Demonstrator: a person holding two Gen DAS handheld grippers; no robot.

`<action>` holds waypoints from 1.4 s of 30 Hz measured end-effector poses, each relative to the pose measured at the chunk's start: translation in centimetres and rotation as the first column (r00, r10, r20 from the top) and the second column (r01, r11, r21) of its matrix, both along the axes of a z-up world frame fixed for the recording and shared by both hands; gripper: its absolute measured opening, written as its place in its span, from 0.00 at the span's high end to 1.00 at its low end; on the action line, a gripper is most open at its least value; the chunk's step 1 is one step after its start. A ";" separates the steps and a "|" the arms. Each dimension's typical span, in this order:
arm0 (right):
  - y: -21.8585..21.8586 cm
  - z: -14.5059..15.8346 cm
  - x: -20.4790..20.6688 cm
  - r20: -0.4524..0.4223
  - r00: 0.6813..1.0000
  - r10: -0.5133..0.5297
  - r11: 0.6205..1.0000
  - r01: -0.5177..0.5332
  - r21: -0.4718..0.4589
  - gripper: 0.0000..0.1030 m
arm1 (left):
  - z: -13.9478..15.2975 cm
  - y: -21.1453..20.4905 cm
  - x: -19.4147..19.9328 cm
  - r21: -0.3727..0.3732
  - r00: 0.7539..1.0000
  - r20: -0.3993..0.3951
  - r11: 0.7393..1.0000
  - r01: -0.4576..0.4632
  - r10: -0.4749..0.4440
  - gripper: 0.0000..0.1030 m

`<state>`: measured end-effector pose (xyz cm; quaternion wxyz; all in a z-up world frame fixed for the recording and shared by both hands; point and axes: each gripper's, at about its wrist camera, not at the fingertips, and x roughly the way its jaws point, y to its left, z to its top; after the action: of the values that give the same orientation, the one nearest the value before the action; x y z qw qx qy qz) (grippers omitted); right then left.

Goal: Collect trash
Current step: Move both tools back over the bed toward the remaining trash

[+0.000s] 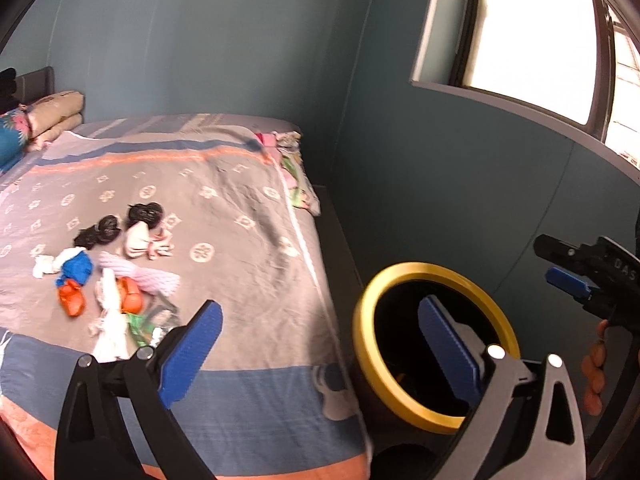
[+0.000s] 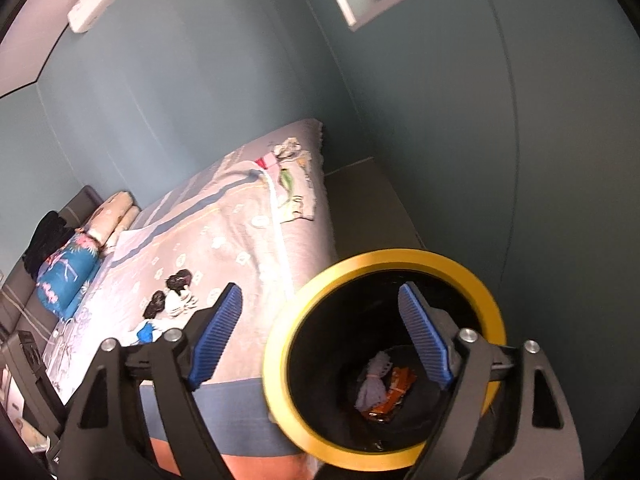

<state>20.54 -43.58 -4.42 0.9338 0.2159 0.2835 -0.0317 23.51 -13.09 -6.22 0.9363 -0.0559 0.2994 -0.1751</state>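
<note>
Gold-rimmed black round bin beside a bed strewn with trash, both grippers open-jawed and holding nothing.

In the left wrist view, the left gripper [image 1: 316, 340] stands spread wide with nothing between its blue ribbed pads; one finger lies over the grey patterned bedspread [image 1: 224, 208], the other over the gold-rimmed black round bin [image 1: 362, 344] by the bed's corner. Crumpled black, white, blue and orange trash [image 1: 112, 276] lies heaped on the bedspread, and the right gripper [image 1: 576, 276] shows at the right edge. In the right wrist view, the right gripper's pads stand well apart and hold nothing, above the bin, where a pale wad and an orange wrapper [image 2: 380, 388] rest at the bottom.
</note>
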 end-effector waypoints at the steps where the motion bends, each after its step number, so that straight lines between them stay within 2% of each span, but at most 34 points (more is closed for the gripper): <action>1: 0.7 0.3 0.1 0.004 1.000 0.010 1.000 -0.010 -0.005 0.24 | 0.1 0.6 0.0 0.000 1.000 0.002 1.000 -0.010 0.010 0.08; 11: 5.7 2.6 0.0 0.037 0.993 0.108 0.993 -0.106 -0.052 0.20 | 0.6 6.9 -0.2 0.010 0.992 0.028 0.992 -0.124 0.124 0.08; 21: 12.0 3.4 1.5 0.042 0.973 0.229 0.969 -0.224 -0.107 0.20 | -0.1 14.1 0.8 0.048 0.965 0.026 0.964 -0.262 0.261 0.08; 30: 17.6 2.1 4.0 0.019 0.949 0.314 0.944 -0.310 -0.115 0.20 | -1.9 19.9 2.3 0.072 0.930 0.001 0.928 -0.367 0.367 0.08; 42: 23.5 -1.7 8.3 -0.046 0.926 0.374 0.921 -0.376 -0.099 0.20 | -5.6 24.2 4.6 0.095 0.891 -0.039 0.889 -0.448 0.453 0.08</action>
<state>28.82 -20.06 -6.09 0.9290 0.1075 0.3296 0.1297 28.13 11.14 -11.78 0.9434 -0.0899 0.3134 0.0612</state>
